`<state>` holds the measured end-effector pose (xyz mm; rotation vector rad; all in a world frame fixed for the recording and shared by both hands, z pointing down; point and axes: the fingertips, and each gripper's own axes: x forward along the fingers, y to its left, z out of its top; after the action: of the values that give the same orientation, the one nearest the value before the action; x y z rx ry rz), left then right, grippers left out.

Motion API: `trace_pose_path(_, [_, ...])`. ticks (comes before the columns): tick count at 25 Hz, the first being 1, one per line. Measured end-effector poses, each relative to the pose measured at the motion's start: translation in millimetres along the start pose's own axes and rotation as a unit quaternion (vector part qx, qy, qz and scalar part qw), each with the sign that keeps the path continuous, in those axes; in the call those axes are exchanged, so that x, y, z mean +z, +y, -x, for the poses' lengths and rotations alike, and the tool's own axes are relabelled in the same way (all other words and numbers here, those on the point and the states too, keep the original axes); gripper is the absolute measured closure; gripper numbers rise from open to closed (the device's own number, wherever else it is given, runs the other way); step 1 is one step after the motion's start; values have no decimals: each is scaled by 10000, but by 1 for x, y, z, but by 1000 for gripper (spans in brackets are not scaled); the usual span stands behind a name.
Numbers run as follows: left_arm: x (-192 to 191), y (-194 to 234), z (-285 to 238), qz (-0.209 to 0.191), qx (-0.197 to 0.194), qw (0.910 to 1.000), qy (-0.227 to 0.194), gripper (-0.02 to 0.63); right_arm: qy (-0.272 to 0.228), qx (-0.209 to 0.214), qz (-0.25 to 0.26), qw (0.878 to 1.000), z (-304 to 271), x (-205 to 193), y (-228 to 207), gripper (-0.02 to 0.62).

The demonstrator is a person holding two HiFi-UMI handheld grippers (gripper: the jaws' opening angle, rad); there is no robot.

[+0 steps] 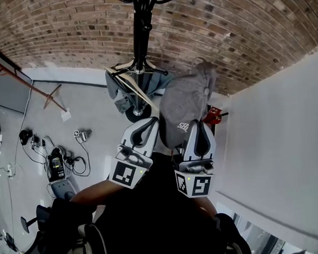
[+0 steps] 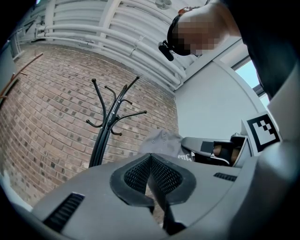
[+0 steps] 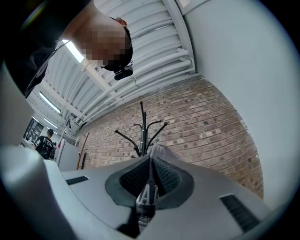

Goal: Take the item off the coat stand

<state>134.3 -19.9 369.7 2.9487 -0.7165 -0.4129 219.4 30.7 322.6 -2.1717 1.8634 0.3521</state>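
Beyond both grippers, stand (image 1: 142,33) rises, apart from them. Cap (image 1: 185,109) hangs pinched in right gripper (image 3: 150,159), seemingly clear of stand. Left gripper (image 2: 151,159), beside it, closed and empty. Risk: thin fabric pinch slipping, cap dropping.

I face a brick wall (image 1: 61,27), and a white wall (image 1: 289,142) meets it on my right. Cables (image 1: 75,164) lie on the pale floor (image 1: 93,103) to my left. Overhead run white pipes (image 2: 117,42) and a strip light (image 3: 75,51). A window (image 2: 247,76) sits beside the white wall.
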Motion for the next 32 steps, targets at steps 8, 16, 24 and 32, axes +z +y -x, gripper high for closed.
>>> trace_pose_path(8, [-8, -28, -14, -23, -319, 9995, 68, 588, 55, -159, 82, 9998, 12, -4, -20, 561])
trace_pose_path(16, [-14, -48, -27, 57, -603, 9981, 117, 588, 119, -283, 143, 9994, 28, -5, -30, 561])
trace_pose_path(24, [-8, -64, -34, 113, -810, 9966, -1, 588, 257, -561, 241, 9978, 35, -9, -49, 561])
trace_pose_path(32, [-12, -68, -40, 161, -780, 9968, -11, 588, 341, -550, 208, 9977, 35, -17, -57, 561])
